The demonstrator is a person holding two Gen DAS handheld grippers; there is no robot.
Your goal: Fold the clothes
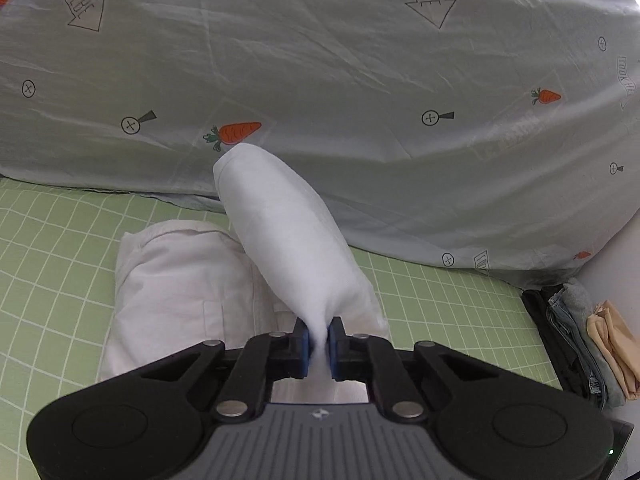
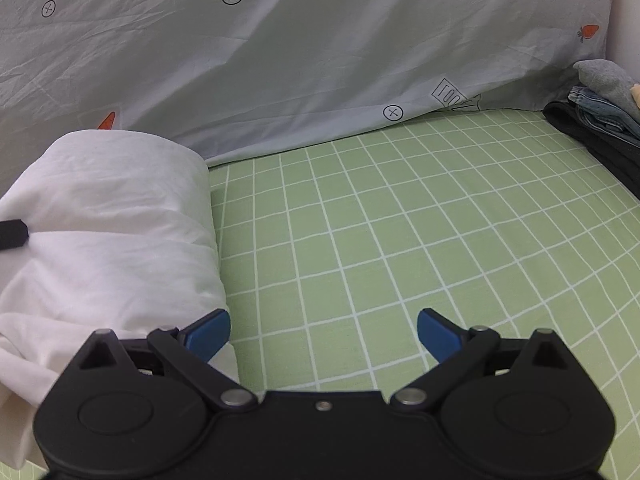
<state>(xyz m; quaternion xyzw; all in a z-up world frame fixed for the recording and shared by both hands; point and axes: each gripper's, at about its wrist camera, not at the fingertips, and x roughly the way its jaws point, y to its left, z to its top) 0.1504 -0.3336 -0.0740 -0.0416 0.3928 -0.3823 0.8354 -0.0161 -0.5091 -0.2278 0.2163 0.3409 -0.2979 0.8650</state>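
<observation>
One white garment (image 1: 188, 292) is seen partly folded on the green checked sheet (image 1: 440, 300), with one flap of it pinched and lifted by the clenched left gripper (image 1: 319, 344). The right gripper (image 2: 324, 332) is held released, jaws wide with nothing between, just beside the garment's right edge. One carrot-print duvet (image 1: 360, 80) is bunched behind; one stack of folded clothes (image 2: 596, 112) is counted at far right.
</observation>
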